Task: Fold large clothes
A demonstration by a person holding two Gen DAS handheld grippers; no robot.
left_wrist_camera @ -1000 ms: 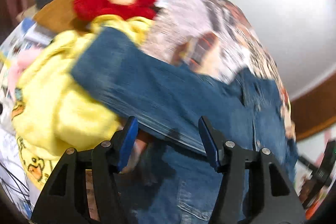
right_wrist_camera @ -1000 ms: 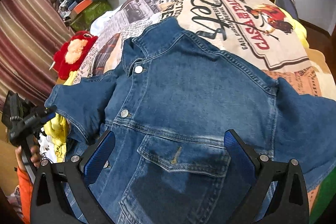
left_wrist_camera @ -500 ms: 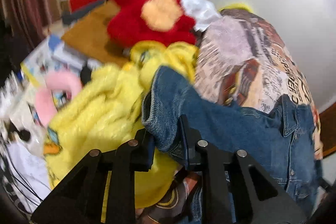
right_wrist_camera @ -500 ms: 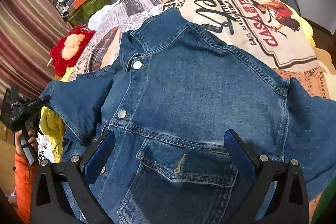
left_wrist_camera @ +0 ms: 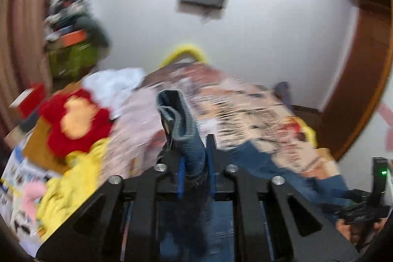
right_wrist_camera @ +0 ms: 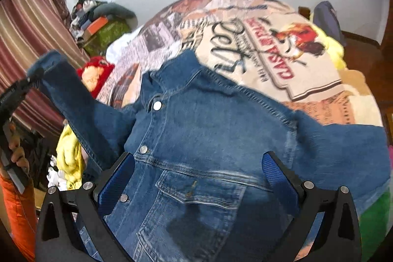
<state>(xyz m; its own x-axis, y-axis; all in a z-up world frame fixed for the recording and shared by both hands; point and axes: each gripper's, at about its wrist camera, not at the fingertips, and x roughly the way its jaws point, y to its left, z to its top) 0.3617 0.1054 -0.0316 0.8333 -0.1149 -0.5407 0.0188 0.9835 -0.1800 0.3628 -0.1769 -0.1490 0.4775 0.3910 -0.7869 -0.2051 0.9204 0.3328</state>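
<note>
Right wrist view, sweeping from the left: the left tongs [right_wrist_camera: 32, 80] are up in the air at the left edge, clamped on the cuff of the sleeve [right_wrist_camera: 81, 109], which rises at a slant from the shoulder up to that grip. Below it, a yellow plush heap [right_wrist_camera: 70, 156] and a red plush toy [right_wrist_camera: 94, 73] sit beside the bed [right_wrist_camera: 319, 90]. Centre frame, the denim jacket [right_wrist_camera: 208, 139] lies front up on the bed's newspaper-print cover: mid-blue wash, metal snap buttons down the placket, a flapped chest pocket [right_wrist_camera: 196, 188] near the camera. Collar [right_wrist_camera: 176, 73] points to the far side, hem comes toward the near edge, so the long axis of the body runs near to far. The other sleeve spreads flat to the right. The right tongs [right_wrist_camera: 199, 178] hover over the chest, jaws spread wide, gripping nothing.

Left wrist view, blurry with motion: red toy and yellow plush again on the left, then the left tongs [left_wrist_camera: 195, 163] in the middle, jaws pinched narrow on the denim cuff [left_wrist_camera: 179, 119], which sticks up between the blue pads. Behind it the printed bed cover [left_wrist_camera: 245, 114], and low on the right the dark frame of the right tongs [left_wrist_camera: 363, 210], its jaws too unclear in this view to judge.
</note>
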